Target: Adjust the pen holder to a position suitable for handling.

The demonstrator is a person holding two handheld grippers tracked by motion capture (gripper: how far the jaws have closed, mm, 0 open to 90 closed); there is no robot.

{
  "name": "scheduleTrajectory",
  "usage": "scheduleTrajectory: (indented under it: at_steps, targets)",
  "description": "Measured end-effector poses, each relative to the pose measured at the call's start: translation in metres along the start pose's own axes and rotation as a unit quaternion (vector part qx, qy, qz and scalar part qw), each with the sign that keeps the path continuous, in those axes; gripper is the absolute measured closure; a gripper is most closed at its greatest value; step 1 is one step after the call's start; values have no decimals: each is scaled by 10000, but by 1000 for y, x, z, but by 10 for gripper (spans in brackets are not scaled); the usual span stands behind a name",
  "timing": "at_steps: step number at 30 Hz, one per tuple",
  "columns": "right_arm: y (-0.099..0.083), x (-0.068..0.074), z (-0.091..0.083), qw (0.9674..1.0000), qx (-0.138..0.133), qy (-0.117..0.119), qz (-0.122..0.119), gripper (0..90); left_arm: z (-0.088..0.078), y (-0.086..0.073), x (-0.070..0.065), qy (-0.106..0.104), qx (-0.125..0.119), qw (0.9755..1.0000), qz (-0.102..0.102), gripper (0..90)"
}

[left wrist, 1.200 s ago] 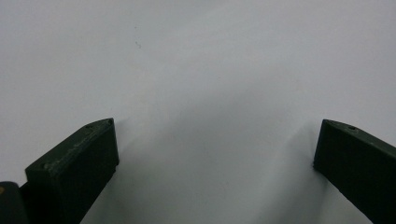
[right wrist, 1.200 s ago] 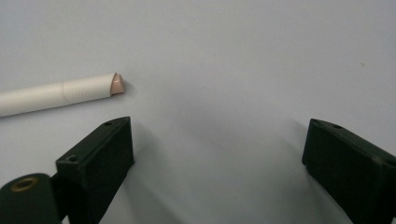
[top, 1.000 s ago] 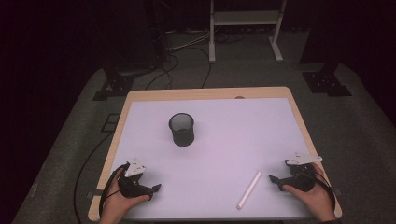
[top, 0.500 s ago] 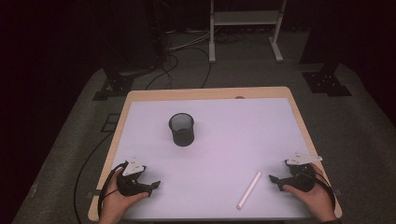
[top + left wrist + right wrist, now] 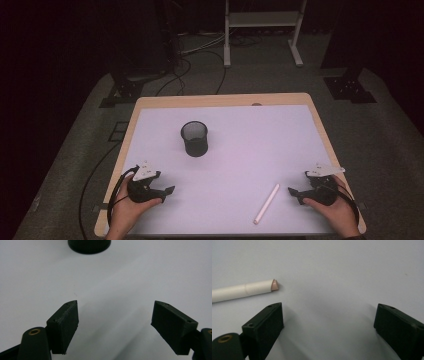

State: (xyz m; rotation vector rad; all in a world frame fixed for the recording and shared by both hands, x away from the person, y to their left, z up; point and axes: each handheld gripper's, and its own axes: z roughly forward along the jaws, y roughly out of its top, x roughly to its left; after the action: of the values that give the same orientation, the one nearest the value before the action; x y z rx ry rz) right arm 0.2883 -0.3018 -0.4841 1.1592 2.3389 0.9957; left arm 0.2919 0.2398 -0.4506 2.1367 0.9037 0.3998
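Note:
A white marker (image 5: 266, 203) lies slanted on the white table top near the front right; in the right gripper view the marker (image 5: 242, 290) has a pinkish tip and lies just beyond the left jaw. My right gripper (image 5: 296, 191) rests on the table to the marker's right, open and empty; the right gripper (image 5: 328, 322) has its jaws wide apart. A black mesh pen cup (image 5: 194, 138) stands upright left of centre. My left gripper (image 5: 168, 190) sits at the front left, open. In the left gripper view the left gripper (image 5: 115, 320) holds nothing and the cup's base (image 5: 89, 245) is far ahead.
The table (image 5: 220, 99) has a wooden rim around its white surface. Beyond it on the dark floor are cables (image 5: 197, 52), a white stand (image 5: 262, 22) and black stand feet (image 5: 348, 85).
The left gripper has shifted slightly to the right along the front edge. The right gripper, marker and cup have stayed put.

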Motion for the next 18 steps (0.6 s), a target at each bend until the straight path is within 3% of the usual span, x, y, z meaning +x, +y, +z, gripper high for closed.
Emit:
scheduleTrajectory:
  at_steps: [9,13,18]
  targets:
    - [0,0,0,10000,1,1,1,79,1,19,4,-69,-105,9999,65,261]
    - [0,0,0,10000,2,2,3,79,2,24,7,-150,-179,9997,-86,288]
    - [0,0,0,10000,3,3,3,79,2,34,12,-114,-190,9997,-111,313]
